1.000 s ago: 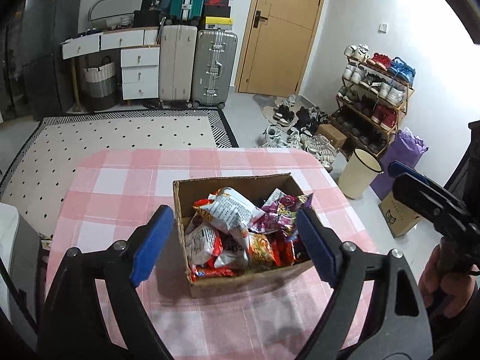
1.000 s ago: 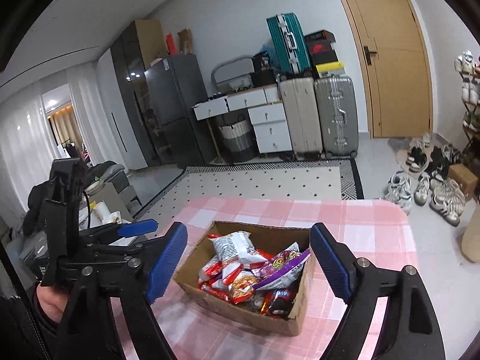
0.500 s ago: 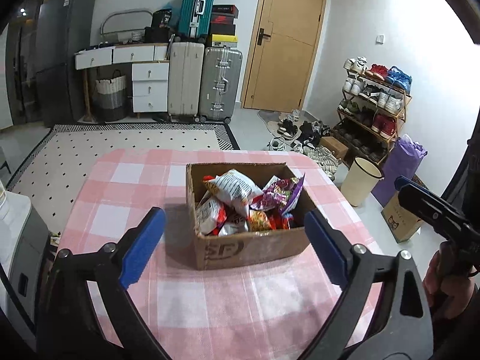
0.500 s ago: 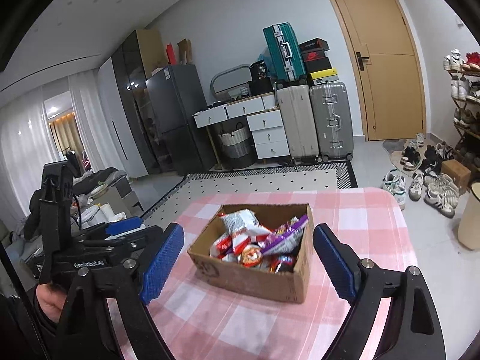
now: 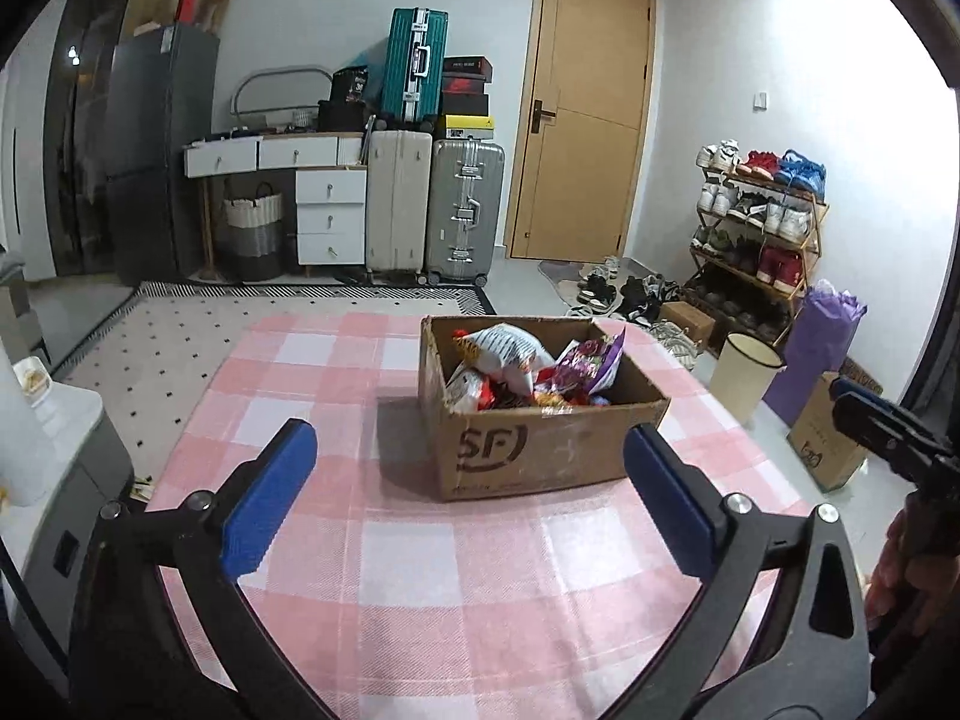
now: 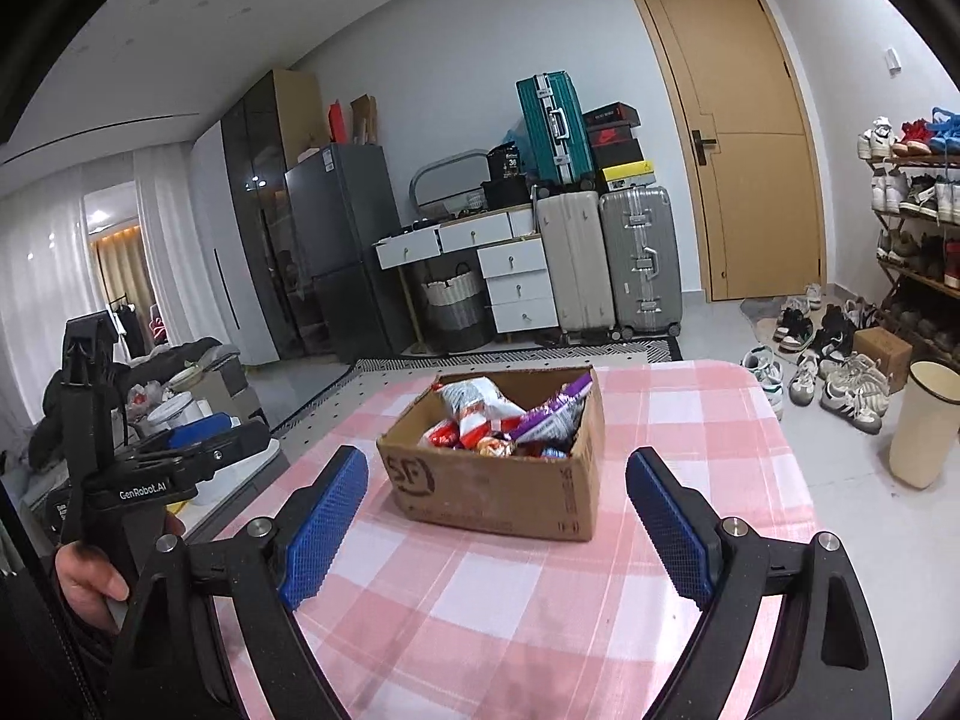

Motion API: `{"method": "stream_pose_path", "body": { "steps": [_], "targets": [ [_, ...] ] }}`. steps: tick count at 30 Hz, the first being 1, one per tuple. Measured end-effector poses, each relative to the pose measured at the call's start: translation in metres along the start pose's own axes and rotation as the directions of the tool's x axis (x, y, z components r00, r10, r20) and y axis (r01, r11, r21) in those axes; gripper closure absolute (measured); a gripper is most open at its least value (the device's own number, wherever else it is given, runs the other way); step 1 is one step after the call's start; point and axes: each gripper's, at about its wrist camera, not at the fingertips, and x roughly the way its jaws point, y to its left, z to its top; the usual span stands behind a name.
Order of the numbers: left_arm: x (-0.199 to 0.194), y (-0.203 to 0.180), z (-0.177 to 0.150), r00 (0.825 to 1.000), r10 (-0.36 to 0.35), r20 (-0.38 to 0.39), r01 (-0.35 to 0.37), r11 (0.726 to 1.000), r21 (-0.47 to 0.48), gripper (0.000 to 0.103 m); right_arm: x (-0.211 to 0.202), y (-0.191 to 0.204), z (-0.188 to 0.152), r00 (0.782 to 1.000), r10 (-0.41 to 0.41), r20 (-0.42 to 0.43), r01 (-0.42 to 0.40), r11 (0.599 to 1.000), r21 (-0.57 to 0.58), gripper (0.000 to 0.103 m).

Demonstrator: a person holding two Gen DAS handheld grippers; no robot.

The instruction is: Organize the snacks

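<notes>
A brown cardboard box point(image 5: 540, 432) point(image 6: 498, 480) full of snack packets point(image 5: 528, 366) point(image 6: 504, 420) stands on the pink checked tablecloth point(image 5: 420, 570) point(image 6: 480, 600). A white packet and a purple one stick up above the rest. My left gripper point(image 5: 468, 492) hovers short of the box over the near part of the table, its jaws opening wide with nothing between them. My right gripper point(image 6: 495, 522) also sits back from the box, open and empty. Each gripper shows at the edge of the other's view, held by a hand point(image 6: 90, 576).
A cream bin point(image 5: 744, 384), a purple bag point(image 5: 822, 330), a small carton and a shoe rack point(image 5: 756, 228) stand right of the table. Suitcases point(image 5: 432, 204), white drawers and a door are at the back. A grey and white unit point(image 5: 48, 438) sits by the table's left edge.
Both grippers have drawn back from above the box toward the near side of the table. The left jaws have spread wider. The box looks smaller and farther off.
</notes>
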Motion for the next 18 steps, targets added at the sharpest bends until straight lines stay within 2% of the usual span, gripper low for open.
{"method": "stream_pose_path", "body": {
  "steps": [2,3,4,5,11,15,18],
  "targets": [
    [-0.003,0.001,-0.008,0.999,0.04,0.013,-0.04,0.999,0.011,0.001,-0.005,0.003,-0.008,1.0,-0.013,0.02,0.014,1.0,-0.018,0.011],
    [-0.005,0.002,-0.016,0.994,0.099,0.036,-0.099,0.995,0.023,0.001,-0.007,0.005,-0.012,0.999,-0.023,0.027,0.024,0.999,-0.029,0.006],
    [-0.006,0.002,-0.021,0.989,0.141,0.051,-0.143,0.989,0.036,0.001,-0.009,0.006,-0.019,0.999,-0.034,0.036,0.036,0.998,-0.045,0.005],
    [-0.006,0.002,-0.025,0.986,0.156,0.057,-0.159,0.986,0.046,0.001,-0.009,0.007,-0.023,0.998,-0.039,0.042,0.042,0.997,-0.058,0.005],
    [0.003,0.015,-0.049,0.988,0.148,0.053,-0.149,0.988,0.027,0.001,-0.003,0.002,-0.051,0.997,-0.068,0.046,0.073,0.99,-0.117,0.005],
    [0.028,0.023,-0.063,0.981,0.196,0.008,-0.196,0.98,0.027,0.001,0.007,-0.001,-0.063,0.999,-0.037,0.03,0.041,0.99,-0.137,0.005],
    [0.044,0.029,-0.071,0.982,0.186,-0.014,-0.186,0.982,0.015,0.001,0.011,0.0,-0.073,0.997,-0.052,0.054,0.06,0.985,-0.163,0.005]
  ]
}}
